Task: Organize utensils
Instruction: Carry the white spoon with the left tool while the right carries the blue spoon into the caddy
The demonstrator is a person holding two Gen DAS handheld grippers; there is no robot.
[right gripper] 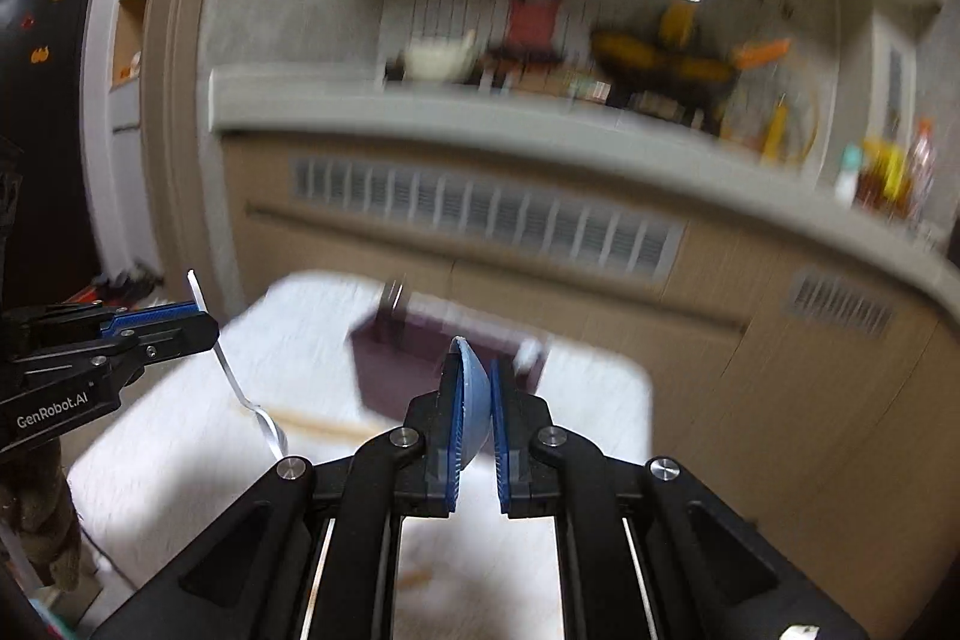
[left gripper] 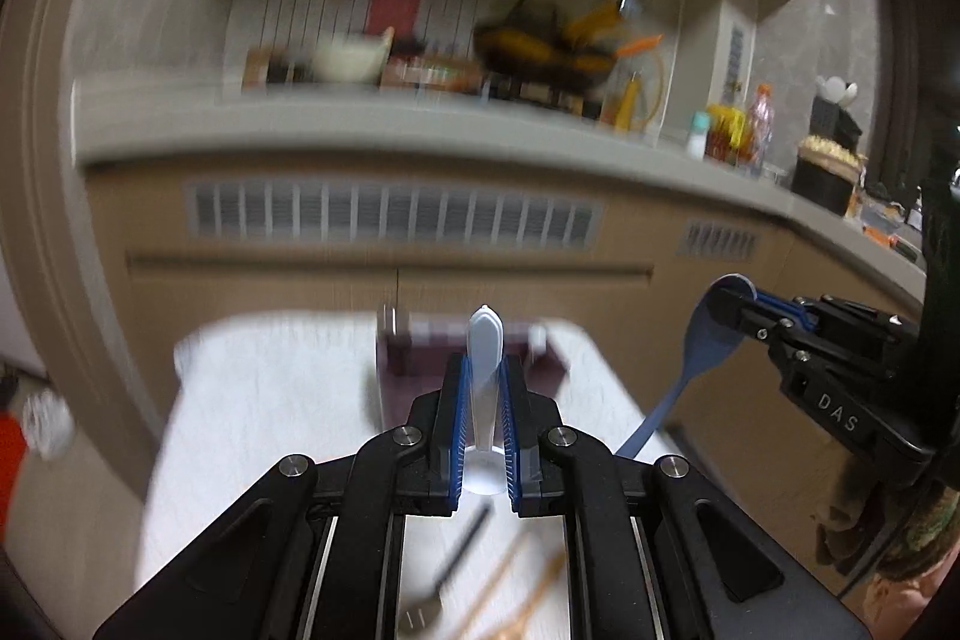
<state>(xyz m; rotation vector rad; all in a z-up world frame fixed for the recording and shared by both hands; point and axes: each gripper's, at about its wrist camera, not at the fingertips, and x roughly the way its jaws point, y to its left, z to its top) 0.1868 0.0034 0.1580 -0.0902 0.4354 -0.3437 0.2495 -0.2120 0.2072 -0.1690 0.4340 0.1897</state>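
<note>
My left gripper (left gripper: pixel 485 370) is shut on a silver metal utensil (left gripper: pixel 485 340), its handle end pointing forward; from the right wrist view it hangs as a thin silver fork or spoon (right gripper: pixel 240 394) below that gripper (right gripper: pixel 201 322). My right gripper (right gripper: pixel 477 388) is shut on the bowl of a blue plastic spoon (right gripper: pixel 471 400); in the left wrist view the blue spoon (left gripper: pixel 705 340) hangs handle-down from it (left gripper: pixel 729 307). Both are held above a white table (left gripper: pixel 270 400). A dark purple utensil holder (left gripper: pixel 408 370) stands at the table's far side.
A black-handled fork (left gripper: pixel 444 574) and wooden chopsticks or spoons (left gripper: pixel 516 580) lie on the table near me. A beige cabinet with vents (left gripper: pixel 390 220) and a cluttered grey counter (left gripper: pixel 420 130) stand behind the table. The view is motion-blurred.
</note>
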